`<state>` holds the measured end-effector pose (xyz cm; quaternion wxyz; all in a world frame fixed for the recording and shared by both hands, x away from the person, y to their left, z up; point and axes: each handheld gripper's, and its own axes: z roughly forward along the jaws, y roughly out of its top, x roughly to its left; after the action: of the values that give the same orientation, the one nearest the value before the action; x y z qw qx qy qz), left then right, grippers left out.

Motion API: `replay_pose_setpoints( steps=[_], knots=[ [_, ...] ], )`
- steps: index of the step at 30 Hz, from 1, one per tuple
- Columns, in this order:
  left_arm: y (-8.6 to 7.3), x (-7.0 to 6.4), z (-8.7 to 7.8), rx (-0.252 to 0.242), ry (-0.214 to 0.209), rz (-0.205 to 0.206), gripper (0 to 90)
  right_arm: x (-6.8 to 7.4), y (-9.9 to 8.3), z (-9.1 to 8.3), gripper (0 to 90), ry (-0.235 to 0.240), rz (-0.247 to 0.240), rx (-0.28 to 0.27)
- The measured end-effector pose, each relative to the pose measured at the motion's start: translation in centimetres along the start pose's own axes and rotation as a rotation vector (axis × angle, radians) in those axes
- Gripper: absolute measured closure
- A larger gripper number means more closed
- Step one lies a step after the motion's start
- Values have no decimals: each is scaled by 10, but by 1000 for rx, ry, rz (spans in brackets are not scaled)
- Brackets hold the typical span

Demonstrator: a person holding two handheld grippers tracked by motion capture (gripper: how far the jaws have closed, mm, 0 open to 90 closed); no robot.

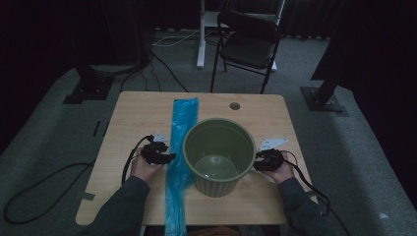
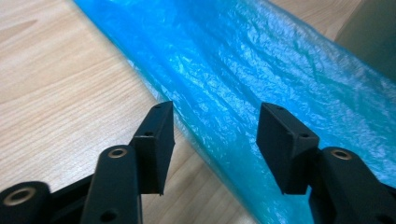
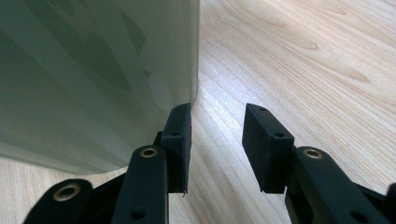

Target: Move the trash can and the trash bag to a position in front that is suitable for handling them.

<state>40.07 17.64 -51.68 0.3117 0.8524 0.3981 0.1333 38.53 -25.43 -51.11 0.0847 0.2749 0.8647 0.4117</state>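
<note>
A green ribbed bin (image 1: 220,155) stands upright on the wooden table (image 1: 133,110). A long folded blue plastic bag (image 1: 181,147) lies flat beside it on the left, reaching past the table's near edge. My left gripper (image 1: 164,156) is open at the bag's left edge; in the left gripper view its jaws straddle the crinkled blue bag (image 2: 261,79) without pinching it. My right gripper (image 1: 259,161) is open at the bin's right side. In the right gripper view its left finger (image 3: 180,135) sits against the bin's wall (image 3: 93,79), with bare wood between the jaws.
A black folding chair (image 1: 248,44) stands beyond the table's far edge. A round cable hole (image 1: 234,105) is near the far edge. White paper slips (image 1: 273,142) lie by the right gripper. Cables trail off both sides onto the grey floor.
</note>
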Motion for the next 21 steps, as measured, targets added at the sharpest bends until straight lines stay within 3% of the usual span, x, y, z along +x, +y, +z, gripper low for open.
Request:
replay_pose_setpoints(
  steps=[3,6,13,21],
  knots=[
    [-1,-2,5,34,1,22,458,-1,0,0,620,1,-3,1],
    [-2,-5,9,64,7,42,531,-1,-1,0,620,-2,-4,3],
    [-2,1,6,79,14,2,785,-1,-1,1,620,-5,-8,11],
    [-1,13,5,89,58,-11,884,-1,-2,2,622,-6,-10,18]
  ],
)
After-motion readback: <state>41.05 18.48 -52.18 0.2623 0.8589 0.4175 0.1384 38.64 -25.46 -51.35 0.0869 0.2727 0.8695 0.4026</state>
